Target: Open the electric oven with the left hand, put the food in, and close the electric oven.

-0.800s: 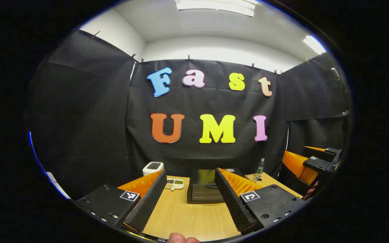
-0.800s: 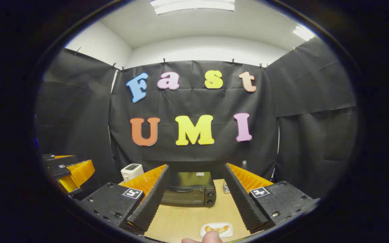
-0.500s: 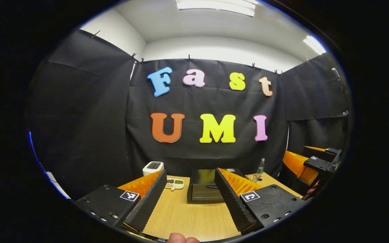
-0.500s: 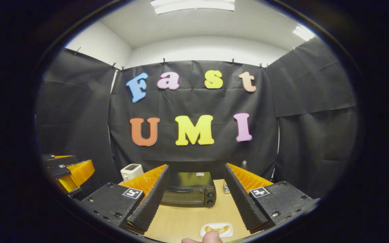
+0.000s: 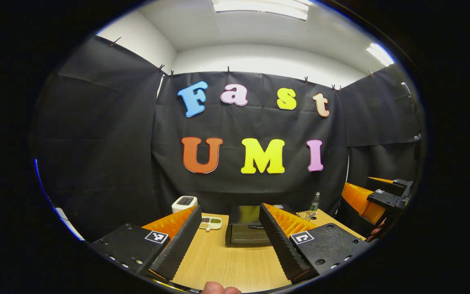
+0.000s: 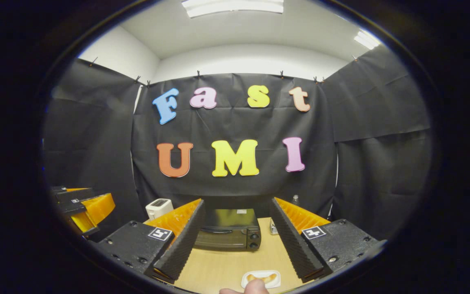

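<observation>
Almost nothing has moved since the earlier frames — the oven [image 5: 248, 229] sits a touch farther off in the left gripper view, and the right gripper view is unchanged.

Both claws are wide apart and hold nothing. The left gripper [image 5: 230, 241] hovers above the wooden table [image 5: 227, 265], well short of the oven, with the oven's front partly behind its near finger. The right gripper [image 6: 237, 239] hangs back too, looking at the oven [image 6: 229, 233] from the knob side; its door is shut, handle across the top.

The food [image 6: 262, 278], a pale pastry on a small white plate [image 6: 248, 283], lies on the table in front of the oven, toward the person. A white toaster [image 5: 184, 203] stands to the oven's left, a snack tray [image 5: 210, 222] just beside it, a bottle [image 5: 314, 201] to its right.

By my reading the task has not begun: the opening step is in hand. Next, the left gripper should advance to the oven's handle, close on it, and pull the door down.
</observation>
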### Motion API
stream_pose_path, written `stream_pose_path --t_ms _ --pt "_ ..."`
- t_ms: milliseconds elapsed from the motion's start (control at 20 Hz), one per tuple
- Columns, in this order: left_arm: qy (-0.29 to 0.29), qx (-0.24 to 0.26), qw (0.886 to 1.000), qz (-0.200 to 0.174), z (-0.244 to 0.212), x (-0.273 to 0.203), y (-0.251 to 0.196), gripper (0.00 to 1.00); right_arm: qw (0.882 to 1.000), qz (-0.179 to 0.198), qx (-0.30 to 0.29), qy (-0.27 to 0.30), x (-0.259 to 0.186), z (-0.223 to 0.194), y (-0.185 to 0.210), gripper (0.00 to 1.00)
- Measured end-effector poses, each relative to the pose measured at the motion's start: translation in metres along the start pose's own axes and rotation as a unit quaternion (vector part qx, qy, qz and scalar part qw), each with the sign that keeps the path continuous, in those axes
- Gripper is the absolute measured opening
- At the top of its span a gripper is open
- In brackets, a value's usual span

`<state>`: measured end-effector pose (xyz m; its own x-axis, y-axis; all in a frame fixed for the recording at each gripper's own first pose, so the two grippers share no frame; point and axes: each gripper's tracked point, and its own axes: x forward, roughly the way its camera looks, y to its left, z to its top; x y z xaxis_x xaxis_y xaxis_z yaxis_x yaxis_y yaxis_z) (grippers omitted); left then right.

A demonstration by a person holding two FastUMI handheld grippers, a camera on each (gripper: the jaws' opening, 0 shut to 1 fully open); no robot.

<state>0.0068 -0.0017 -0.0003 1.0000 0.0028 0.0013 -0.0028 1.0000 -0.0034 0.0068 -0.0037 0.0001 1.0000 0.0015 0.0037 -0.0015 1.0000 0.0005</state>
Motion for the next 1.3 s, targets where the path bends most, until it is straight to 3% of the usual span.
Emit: stream_pose_path --t_ms 850,1300 --pt "0.004 -0.001 1.000 0.000 -0.007 0.022 -0.025 0.93 1.000 -0.001 0.007 0.019 0.024 -0.016 -0.026 0.97" --pt "0.047 -0.007 0.998 -0.035 -0.040 0.074 -0.080 0.93 0.999 -0.051 0.004 0.017 0.042 -0.027 -0.104 0.97"
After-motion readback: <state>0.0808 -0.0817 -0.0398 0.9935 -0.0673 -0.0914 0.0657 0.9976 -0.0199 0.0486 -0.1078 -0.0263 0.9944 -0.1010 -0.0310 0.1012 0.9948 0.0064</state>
